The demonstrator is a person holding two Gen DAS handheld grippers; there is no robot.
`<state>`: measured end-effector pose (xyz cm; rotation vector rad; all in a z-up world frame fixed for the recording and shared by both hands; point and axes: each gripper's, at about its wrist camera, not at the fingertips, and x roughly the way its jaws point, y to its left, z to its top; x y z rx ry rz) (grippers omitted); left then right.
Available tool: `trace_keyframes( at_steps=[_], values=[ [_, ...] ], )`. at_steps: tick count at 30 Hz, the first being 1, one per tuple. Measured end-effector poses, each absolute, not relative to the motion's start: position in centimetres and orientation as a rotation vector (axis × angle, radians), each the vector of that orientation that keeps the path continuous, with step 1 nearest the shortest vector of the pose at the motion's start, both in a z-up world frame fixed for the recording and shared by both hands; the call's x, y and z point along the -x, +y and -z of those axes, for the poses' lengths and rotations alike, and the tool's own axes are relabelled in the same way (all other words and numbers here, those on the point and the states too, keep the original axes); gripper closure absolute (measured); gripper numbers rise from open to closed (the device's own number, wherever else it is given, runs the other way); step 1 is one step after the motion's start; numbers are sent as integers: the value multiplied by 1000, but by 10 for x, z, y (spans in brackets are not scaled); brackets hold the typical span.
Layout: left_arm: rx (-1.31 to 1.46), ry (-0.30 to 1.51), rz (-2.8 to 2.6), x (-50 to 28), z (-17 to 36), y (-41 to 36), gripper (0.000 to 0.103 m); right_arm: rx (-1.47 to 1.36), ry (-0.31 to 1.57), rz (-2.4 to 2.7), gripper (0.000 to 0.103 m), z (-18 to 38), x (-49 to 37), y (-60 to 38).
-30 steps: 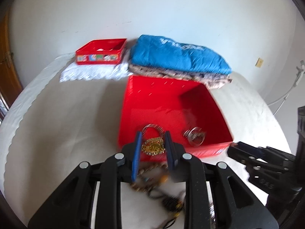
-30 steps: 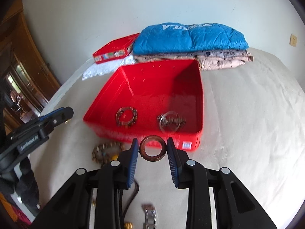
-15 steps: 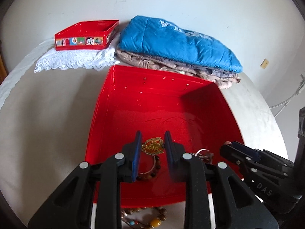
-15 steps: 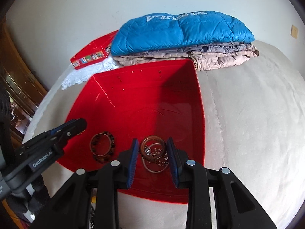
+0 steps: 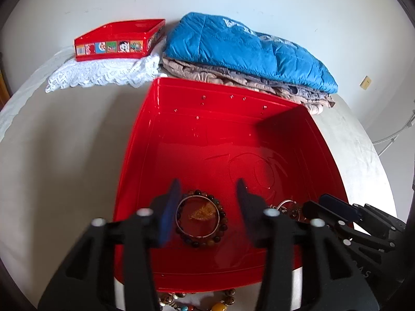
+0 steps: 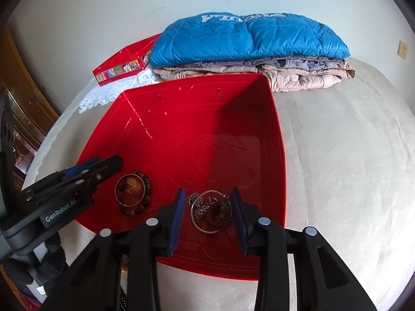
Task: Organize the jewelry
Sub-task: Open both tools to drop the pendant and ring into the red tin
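Gold pendant [image 5: 201, 211] btwn L fingers [image 5: 170, 207]

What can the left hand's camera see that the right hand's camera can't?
Only the left wrist view shows the colourful beaded necklace on the bed just outside the box, and a grey cable by the wall. Only the right wrist view shows the brown wooden cabinet at the left. Both show the big red plastic box, the dark beaded bracelet and tangled silver bangles inside it, and the folded blue quilted jacket.
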<state>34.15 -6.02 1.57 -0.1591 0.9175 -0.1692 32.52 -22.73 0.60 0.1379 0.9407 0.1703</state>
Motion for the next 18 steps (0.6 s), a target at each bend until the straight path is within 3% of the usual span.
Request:
trace_keyframes(
  at_steps=[8,12,18],
  values=[
    [164,809,163,-315,-58,-52,54,-157,813,-167,67,-49,-300,-239],
    [151,728,140,-294,-84,-46,35,-171,769,-165,65,-65,-288,-243],
    [162,673,150,-271,-108,-43,19,-178,730,-172,61,-80,-274,-243]
  ],
)
